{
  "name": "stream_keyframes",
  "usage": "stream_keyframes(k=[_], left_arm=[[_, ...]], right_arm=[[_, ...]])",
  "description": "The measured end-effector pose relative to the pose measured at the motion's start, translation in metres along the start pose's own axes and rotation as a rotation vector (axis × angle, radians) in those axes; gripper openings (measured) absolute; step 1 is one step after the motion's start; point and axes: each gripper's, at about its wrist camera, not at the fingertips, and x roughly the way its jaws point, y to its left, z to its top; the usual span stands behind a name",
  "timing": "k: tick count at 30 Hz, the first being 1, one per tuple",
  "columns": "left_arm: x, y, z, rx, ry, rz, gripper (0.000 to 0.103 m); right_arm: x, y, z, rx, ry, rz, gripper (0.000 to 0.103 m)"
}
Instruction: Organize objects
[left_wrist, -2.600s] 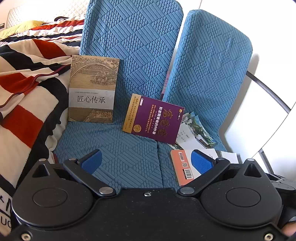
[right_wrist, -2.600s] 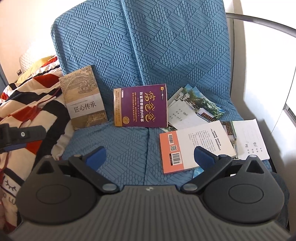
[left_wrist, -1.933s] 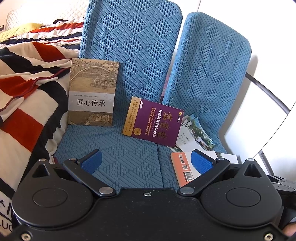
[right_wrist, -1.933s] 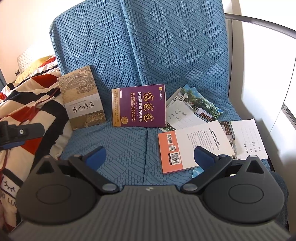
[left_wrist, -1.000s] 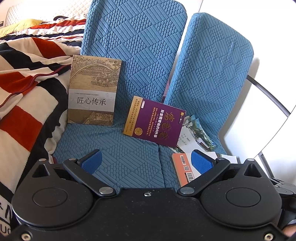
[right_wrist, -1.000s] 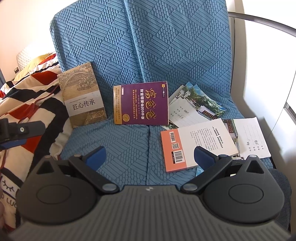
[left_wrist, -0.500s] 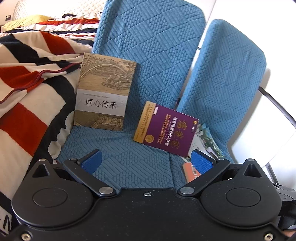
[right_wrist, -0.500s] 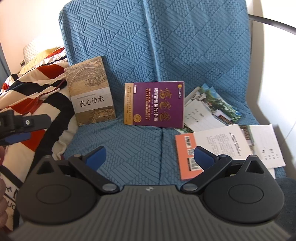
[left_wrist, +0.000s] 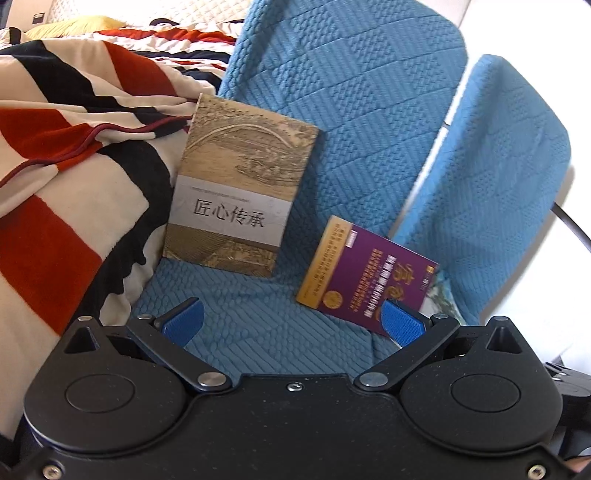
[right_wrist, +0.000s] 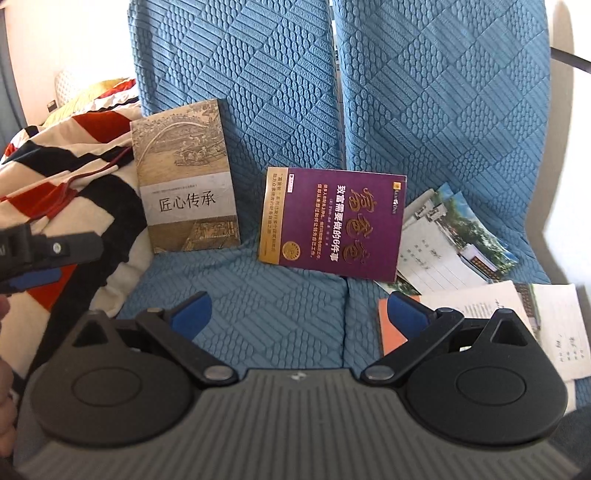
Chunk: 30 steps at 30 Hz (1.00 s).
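Note:
A tan book with a bridge painting (left_wrist: 240, 184) (right_wrist: 186, 177) leans upright against the blue chair back. A purple book (left_wrist: 369, 277) (right_wrist: 332, 223) leans beside it on the seat. To the right lie postcards (right_wrist: 454, 240), an orange-and-white book (right_wrist: 461, 302) and white papers (right_wrist: 561, 325). My left gripper (left_wrist: 291, 325) is open above the seat in front of the tan and purple books. My right gripper (right_wrist: 299, 314) is open, low over the seat, with the purple book ahead. In the right wrist view the left gripper's finger (right_wrist: 51, 251) shows at the left edge.
A red, black and cream striped blanket (left_wrist: 55, 184) (right_wrist: 66, 177) is piled at the left of the blue chair seat (left_wrist: 251, 317) (right_wrist: 266, 302). A dark metal rail (left_wrist: 572, 225) (right_wrist: 569, 59) runs at the right by a bright white wall.
Both grippers have moved forward and left toward the leaning books, which now look larger. The orange book has slid out of the left wrist view. Both grippers stay open.

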Motion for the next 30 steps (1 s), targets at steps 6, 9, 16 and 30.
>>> stream_keyframes(k=[6, 9, 16, 30], left_arm=[[0.028, 0.013, -0.002, 0.024, -0.027, 0.041, 0.103], [0.044, 0.022, -0.002, 0.016, -0.016, 0.043, 0.103], [0.078, 0.037, 0.001, 0.007, -0.022, 0.014, 0.103], [0.141, 0.065, 0.008, 0.012, -0.041, 0.025, 0.102]], right_arm=[[0.03, -0.005, 0.013, 0.041, 0.016, -0.003, 0.103], [0.043, -0.008, 0.017, 0.062, 0.026, -0.002, 0.103], [0.071, -0.012, 0.028, 0.103, 0.042, 0.039, 0.103], [0.134, 0.001, 0.065, 0.102, 0.065, 0.17, 0.103]])
